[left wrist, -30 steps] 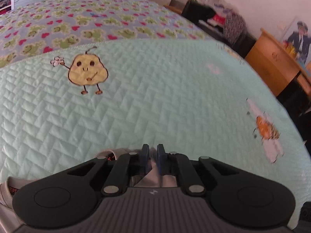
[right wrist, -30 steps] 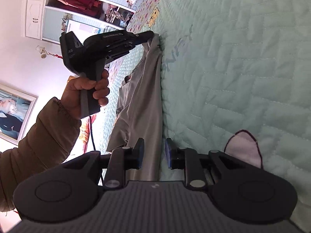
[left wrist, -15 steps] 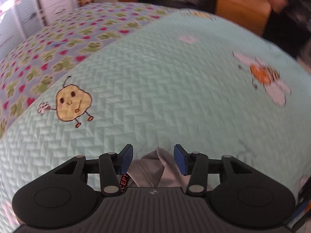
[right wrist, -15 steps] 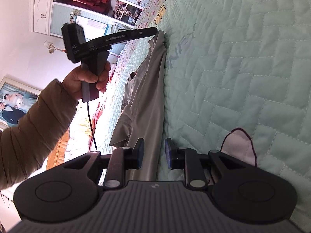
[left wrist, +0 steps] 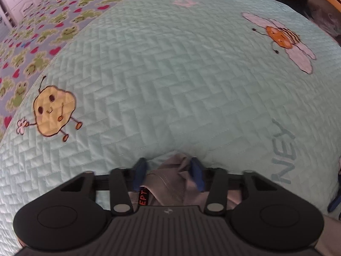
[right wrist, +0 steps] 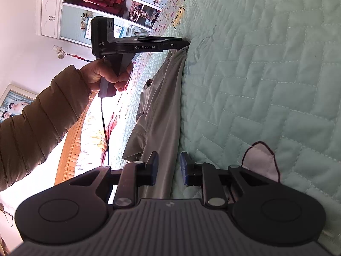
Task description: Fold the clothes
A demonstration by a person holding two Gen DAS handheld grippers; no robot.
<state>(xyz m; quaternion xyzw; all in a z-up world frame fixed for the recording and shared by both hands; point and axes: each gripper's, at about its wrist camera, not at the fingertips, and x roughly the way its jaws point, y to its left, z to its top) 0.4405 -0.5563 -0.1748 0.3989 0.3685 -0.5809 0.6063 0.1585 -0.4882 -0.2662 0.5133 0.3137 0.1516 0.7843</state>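
Grey soft-fabric garment (right wrist: pixel 162 115) lies stretched along the mint-green quilted bedspread (left wrist: pixel 170 81), strung between the two grippers. Left gripper (left wrist: pixel 168 173): blue-padded fingers (left wrist: pixel 139 175) apart, bunched grey cloth with an orange-lettered tag sitting loose between them, not pinched. In the right wrist view this same black handheld tool is at the garment's far end, tip touching the bedspread; a hand (right wrist: pixel 104 74) in a brown puffy sleeve (right wrist: pixel 36 123) holds its grip. Right gripper (right wrist: pixel 169 168): jaws parted, garment's near edge running between the fingers, gap visible on both sides. On the bedspread, a yellow cartoon blob (left wrist: pixel 53 113) sits left of the left gripper, an orange bee patch (left wrist: pixel 281 38) far right. Frog-and-heart patterned sheet (left wrist: pixel 32 49) borders the bedspread beyond the blob.
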